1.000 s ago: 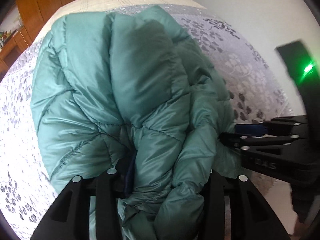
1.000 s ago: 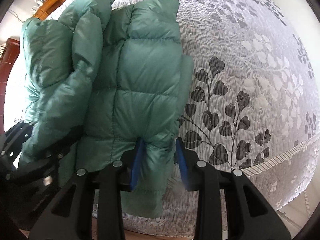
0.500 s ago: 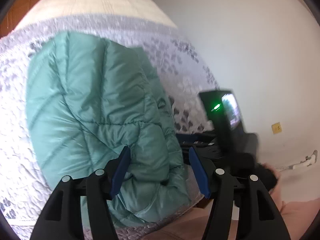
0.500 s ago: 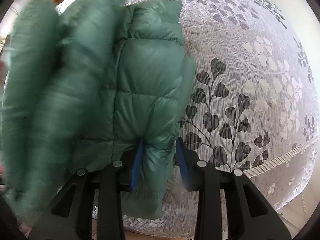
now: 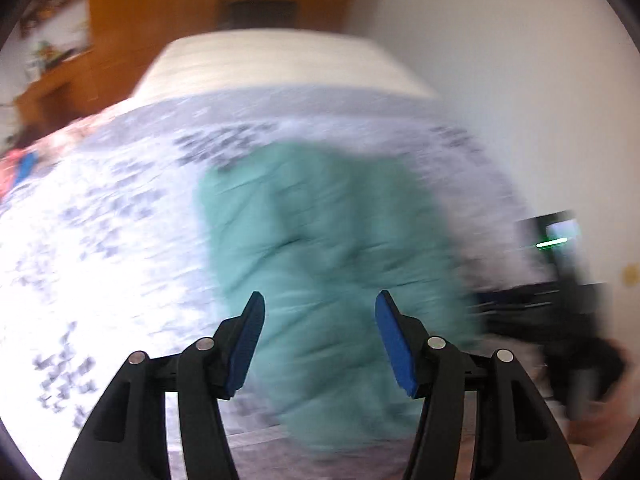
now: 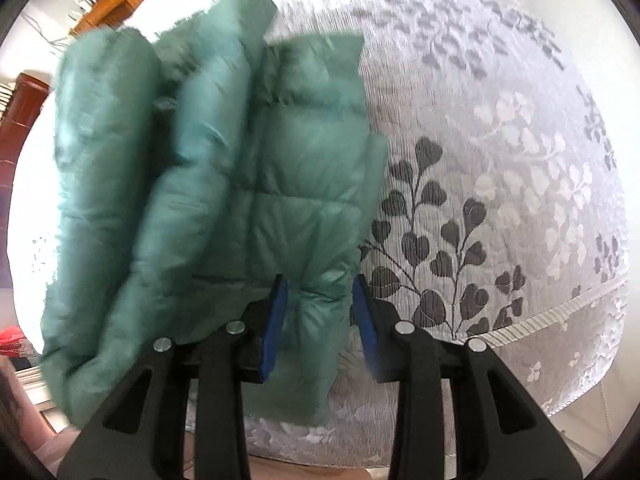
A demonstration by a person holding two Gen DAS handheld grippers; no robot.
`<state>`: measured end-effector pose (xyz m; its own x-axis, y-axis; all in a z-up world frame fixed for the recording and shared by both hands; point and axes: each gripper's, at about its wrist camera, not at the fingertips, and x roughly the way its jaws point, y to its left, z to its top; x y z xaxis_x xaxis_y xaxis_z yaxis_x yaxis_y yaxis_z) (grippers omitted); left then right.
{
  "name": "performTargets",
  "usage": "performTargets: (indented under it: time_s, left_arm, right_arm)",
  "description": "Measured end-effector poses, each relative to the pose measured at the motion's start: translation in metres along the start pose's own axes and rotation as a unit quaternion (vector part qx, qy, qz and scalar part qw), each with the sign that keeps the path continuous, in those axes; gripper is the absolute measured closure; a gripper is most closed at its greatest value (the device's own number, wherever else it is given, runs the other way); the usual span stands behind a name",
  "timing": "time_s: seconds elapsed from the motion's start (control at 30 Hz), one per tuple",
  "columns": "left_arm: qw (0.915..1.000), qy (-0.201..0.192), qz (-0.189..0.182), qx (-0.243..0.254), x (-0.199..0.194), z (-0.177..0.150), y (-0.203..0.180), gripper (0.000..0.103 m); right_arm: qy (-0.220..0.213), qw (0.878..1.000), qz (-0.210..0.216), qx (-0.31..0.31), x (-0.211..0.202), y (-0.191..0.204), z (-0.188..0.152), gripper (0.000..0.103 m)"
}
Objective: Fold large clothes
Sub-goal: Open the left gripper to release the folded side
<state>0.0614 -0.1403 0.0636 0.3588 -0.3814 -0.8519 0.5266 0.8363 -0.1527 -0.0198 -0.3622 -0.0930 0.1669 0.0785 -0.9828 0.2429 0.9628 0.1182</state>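
We see the jacket [image 6: 208, 184] lying lengthwise near-to-far on the bed [image 6: 500, 168]; our right gripper [image 6: 318, 320] pinches its near hem (closer hand), left gripper [image 5: 318, 340] open, empty above.

Leaf-patterned bedspread [image 6: 460, 220] beneath and right of the fingers; wooden furniture [image 5: 132, 20] and white wall [image 5: 500, 60] far beyond them.

The jacket [image 6: 208, 184] lies on the bed [image 6: 500, 184], near its front edge and left of the bare bedspread in the right wrist view. Its lower edge sits between the right gripper [image 6: 318, 312] fingers. The left gripper [image 5: 320, 332] hangs above it, with the right gripper off to its right and wooden furniture [image 5: 120, 20] behind the bed.
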Motion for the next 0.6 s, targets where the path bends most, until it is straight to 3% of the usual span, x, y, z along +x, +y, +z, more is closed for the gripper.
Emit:
performTargets:
  time_s: [0.1,0.27,0.4,0.53,0.6]
  left_arm:
    - [0.9988,0.022,0.037,-0.025,0.016,-0.009,0.02,0.045]
    - [0.9972,0.035,0.051,-0.042,0.03,-0.022,0.027,0.045]
    - [0.9974,0.036,0.047,-0.041,0.037,-0.026,0.026,0.045]
    - [0.9977,0.035,0.045,-0.036,0.037,-0.026,0.024,0.045]
    - [0.9978,0.036,0.044,-0.036,0.04,-0.025,0.023,0.045]
  right_arm:
    - [-0.025,1.0,0.004,-0.005,-0.027,0.005,0.0,0.065]
    - [-0.032,0.996,0.087,-0.007,-0.052,0.016,0.006,0.022]
    - [0.002,0.994,0.106,-0.01,-0.041,0.032,0.016,0.021]
    - [-0.002,0.995,0.099,-0.021,-0.041,0.046,0.019,0.021]
    - [-0.001,0.996,0.088,-0.032,-0.04,0.053,0.022,0.031]
